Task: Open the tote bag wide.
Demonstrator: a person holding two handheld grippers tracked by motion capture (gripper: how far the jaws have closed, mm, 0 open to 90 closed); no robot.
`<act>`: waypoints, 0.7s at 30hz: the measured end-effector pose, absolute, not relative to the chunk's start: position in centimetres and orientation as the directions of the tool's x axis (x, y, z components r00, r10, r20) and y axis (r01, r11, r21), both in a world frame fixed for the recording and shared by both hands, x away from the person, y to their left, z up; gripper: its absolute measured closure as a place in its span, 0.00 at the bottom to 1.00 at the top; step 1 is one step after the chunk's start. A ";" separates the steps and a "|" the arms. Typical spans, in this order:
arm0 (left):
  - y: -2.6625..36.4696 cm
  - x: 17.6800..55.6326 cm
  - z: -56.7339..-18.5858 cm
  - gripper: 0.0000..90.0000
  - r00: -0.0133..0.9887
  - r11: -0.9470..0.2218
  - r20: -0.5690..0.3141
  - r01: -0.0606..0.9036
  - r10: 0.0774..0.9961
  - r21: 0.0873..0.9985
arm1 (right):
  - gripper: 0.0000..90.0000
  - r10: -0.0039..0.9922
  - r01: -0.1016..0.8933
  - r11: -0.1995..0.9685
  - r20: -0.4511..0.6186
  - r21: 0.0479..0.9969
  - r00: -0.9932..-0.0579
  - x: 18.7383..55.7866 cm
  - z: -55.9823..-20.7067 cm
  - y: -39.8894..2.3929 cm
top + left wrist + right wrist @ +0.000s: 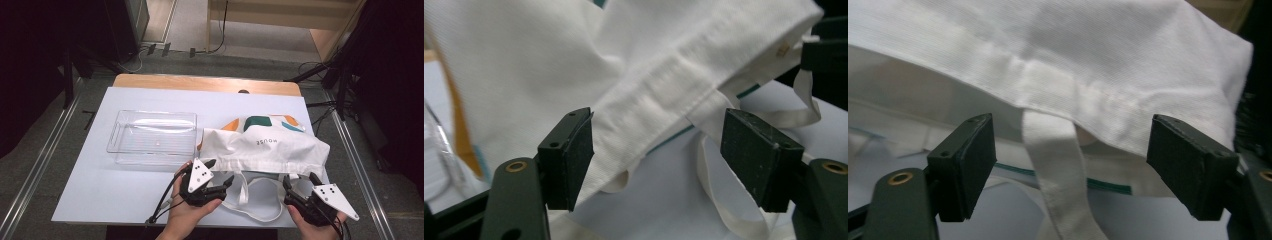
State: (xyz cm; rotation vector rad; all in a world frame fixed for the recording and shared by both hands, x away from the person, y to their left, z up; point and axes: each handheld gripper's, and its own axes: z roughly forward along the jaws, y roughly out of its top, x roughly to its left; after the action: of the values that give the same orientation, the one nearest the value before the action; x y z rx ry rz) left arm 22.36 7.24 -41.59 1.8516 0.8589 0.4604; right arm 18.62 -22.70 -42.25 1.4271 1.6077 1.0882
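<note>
A white cloth tote bag (270,145) with grey lettering and teal and orange print lies on the table, right of centre, with its opening toward me. Its handle straps (260,217) trail to the front edge. My left gripper (221,171) sits at the bag's left front corner, jaws apart. In the left gripper view the stitched hem (649,115) runs between the open left gripper (656,150), untouched by the pads. My right gripper (300,179) is at the bag's right front edge. A strap (1053,165) hangs between the open right gripper (1070,155) under the hem (1108,105).
A clear plastic tray (115,135) stands left of the bag, nothing visible in it. The pale blue table top (125,190) has bare room at the front left. The floor beyond holds cables and dark stands on both sides.
</note>
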 end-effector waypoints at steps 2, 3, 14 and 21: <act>6.6 22.2 -42.1 0.28 0.676 -0.258 -0.057 0.357 0.735 0.898 | 0.29 0.992 0.385 0.035 0.014 0.922 -0.124 18.7 -42.3 -22.6; 6.1 22.1 -42.4 0.24 0.680 -0.275 -0.042 0.352 0.732 0.895 | 0.40 0.995 0.369 0.074 -0.043 0.927 -0.091 18.9 -42.4 -22.3; 4.7 22.9 -42.8 0.25 0.629 -0.352 0.082 0.318 0.773 0.880 | 0.78 0.988 0.267 0.062 -0.020 0.962 -0.155 18.9 -42.3 -22.6; 5.5 23.7 -41.7 0.42 0.595 -0.335 0.119 0.267 0.795 0.903 | 0.79 0.979 0.199 0.030 0.011 0.979 -0.203 18.8 -41.0 -22.7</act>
State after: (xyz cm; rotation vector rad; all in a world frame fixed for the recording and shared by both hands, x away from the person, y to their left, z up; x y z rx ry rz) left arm 23.68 5.46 -41.68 1.8832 0.8535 0.7051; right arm 18.81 -22.75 -40.97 1.2471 1.5183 1.2491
